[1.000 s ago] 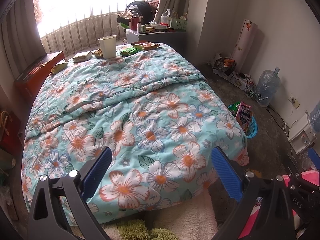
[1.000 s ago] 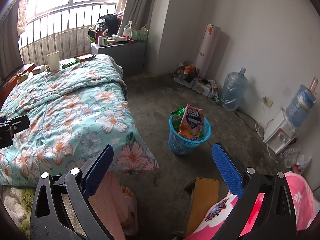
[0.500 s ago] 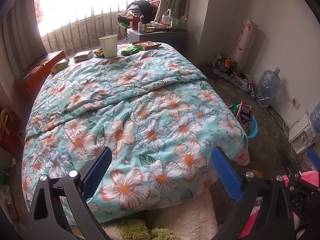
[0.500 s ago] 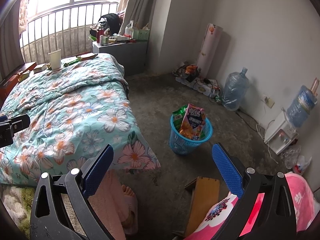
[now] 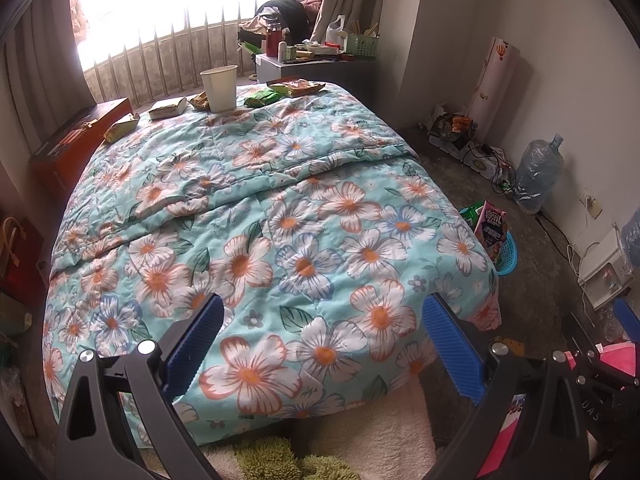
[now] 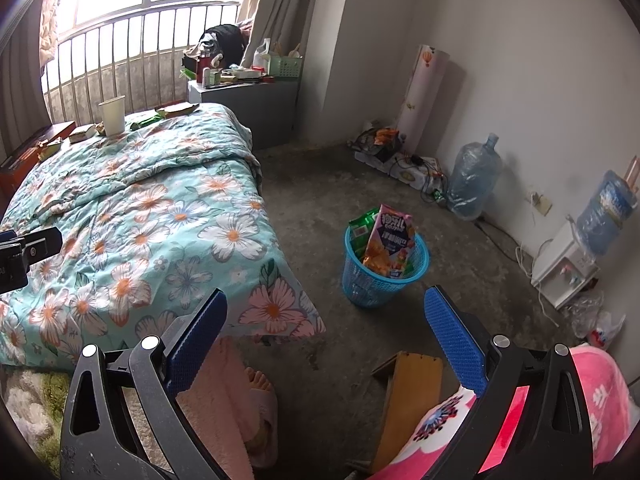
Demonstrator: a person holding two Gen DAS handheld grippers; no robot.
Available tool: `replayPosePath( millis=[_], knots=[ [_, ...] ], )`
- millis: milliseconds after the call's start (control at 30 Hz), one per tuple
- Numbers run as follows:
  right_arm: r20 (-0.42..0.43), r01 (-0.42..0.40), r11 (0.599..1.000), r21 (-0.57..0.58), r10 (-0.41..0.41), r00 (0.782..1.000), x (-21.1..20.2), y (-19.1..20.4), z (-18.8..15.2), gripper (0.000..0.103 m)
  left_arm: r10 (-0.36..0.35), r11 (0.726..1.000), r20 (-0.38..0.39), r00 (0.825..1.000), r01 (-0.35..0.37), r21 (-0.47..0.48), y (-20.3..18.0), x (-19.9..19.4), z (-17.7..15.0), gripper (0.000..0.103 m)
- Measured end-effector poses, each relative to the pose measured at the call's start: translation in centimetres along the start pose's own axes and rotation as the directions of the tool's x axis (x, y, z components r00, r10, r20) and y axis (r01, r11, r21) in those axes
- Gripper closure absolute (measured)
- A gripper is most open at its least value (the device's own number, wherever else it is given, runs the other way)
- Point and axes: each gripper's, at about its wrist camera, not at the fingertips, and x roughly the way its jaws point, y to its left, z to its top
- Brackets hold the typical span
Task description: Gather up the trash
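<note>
Both your grippers hang empty at the bed's (image 5: 280, 216) foot edge.
Left gripper (image 5: 322, 336) and right gripper (image 6: 325, 334) fingers spread apart; wrappers (image 5: 262, 98) and paper cup (image 5: 219, 88) line the far edge.

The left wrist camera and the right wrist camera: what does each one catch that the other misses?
Only the left wrist view shows the red gift bag at the bedside. Only the right shows the person's slippered foot and the wooden stool. Both show the floral quilted bed, white paper cup, snack wrappers, and blue plastic trash basket holding a purple snack bag. Left gripper and right gripper are open, empty.
</note>
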Motion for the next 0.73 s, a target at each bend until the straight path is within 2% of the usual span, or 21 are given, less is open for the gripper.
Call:
replayPosePath(
  millis=[733],
  knots=[
    [-0.017,-0.015,1.0,0.013,0.015,1.0,0.59,0.2,-0.17,0.008,0.004,1.0,-0.022,1.0,-0.004,-0.003,-0.06,0.81,0.09,0.006]
  ],
)
